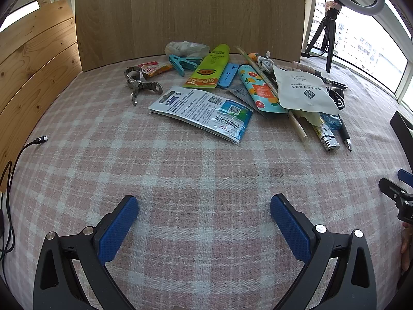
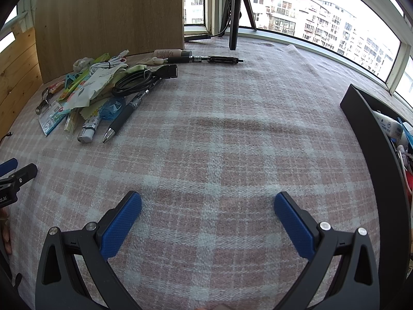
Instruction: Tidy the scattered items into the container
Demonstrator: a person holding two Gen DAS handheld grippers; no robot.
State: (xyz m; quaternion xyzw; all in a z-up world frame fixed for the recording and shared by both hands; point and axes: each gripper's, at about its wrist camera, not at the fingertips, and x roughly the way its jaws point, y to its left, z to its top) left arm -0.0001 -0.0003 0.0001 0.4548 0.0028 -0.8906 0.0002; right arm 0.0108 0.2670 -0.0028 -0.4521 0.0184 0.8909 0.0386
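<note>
Both jaws spread wide and empty: left gripper (image 1: 204, 206) and right gripper (image 2: 207, 204) hover over bare checked cloth (image 2: 219, 142).

Scattered items (image 1: 232, 90) lie heaped far-left; the black container (image 2: 374, 155), apparently part-filled, stands right. Take the outlying pen (image 2: 121, 121) first, pinching mid-barrel.

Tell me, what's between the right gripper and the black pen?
Nothing but bare checked cloth. The right wrist view shows the open right gripper empty, with the black pen farther away at the pile's edge.

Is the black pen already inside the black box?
No, the black pen lies on the checked cloth beside the pile, far from the black box at the right edge.
</note>
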